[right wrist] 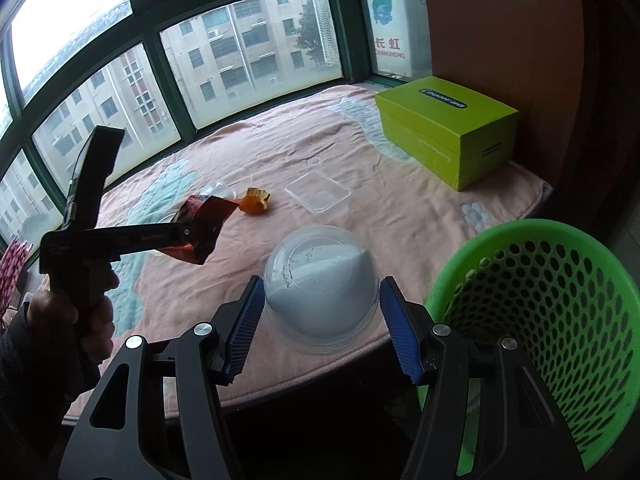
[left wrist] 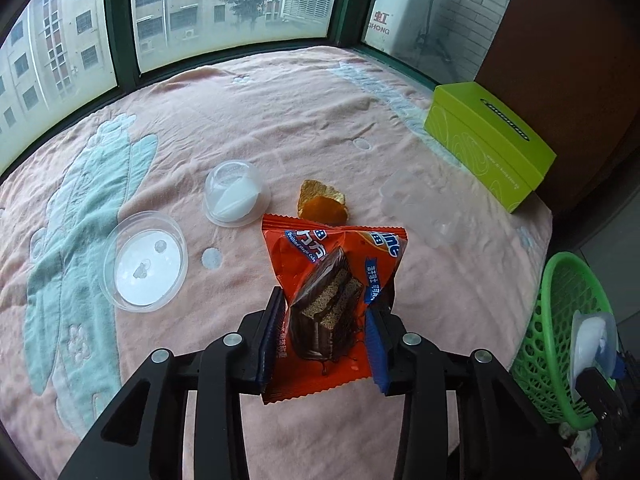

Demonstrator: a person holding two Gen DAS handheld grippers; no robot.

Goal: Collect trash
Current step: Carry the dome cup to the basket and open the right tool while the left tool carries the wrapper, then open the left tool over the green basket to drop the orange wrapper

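**Both grippers loaded, basket at R edge**

Left wrist view:
- L gripper (left wrist: 326, 316) clamped on orange snack wrapper (left wrist: 336, 280), choc cake pic on front; wrapper lifted clear of pink blanket (left wrist: 280, 112), pads pressing both sides.
- On blanket beyond: orange peel (left wrist: 322, 202) just past wrapper top edge; clear domed cup (left wrist: 236, 194) w/ white inside, upside down, left of peel; round clear lid (left wrist: 146, 260) near it, closer to cam.
- Clear plastic tray (left wrist: 420, 208) right of peel, hard to see vs blanket.
- Green tissue box (left wrist: 488, 140) far right by brown wall.
- Green mesh basket (left wrist: 560, 336) off bed edge, right. R gripper's cup partly visible in front of it, details blurred.

Right wrist view:
- R gripper (right wrist: 322, 312) gripping clear dome cup (right wrist: 322, 284), white content inside, upside down; blue pads touching both sides. Held near bed edge, just left of basket (right wrist: 540, 320).
- L gripper (right wrist: 192, 236) seen at left, hand (right wrist: 92, 312) on its handle, wrapper (right wrist: 204, 224) pinched in tip above blanket (right wrist: 400, 208).
- Peel (right wrist: 254, 202) and square clear tray (right wrist: 320, 194) on blanket mid-bed, apart from each other.
- Tissue box (right wrist: 452, 128) at back right.
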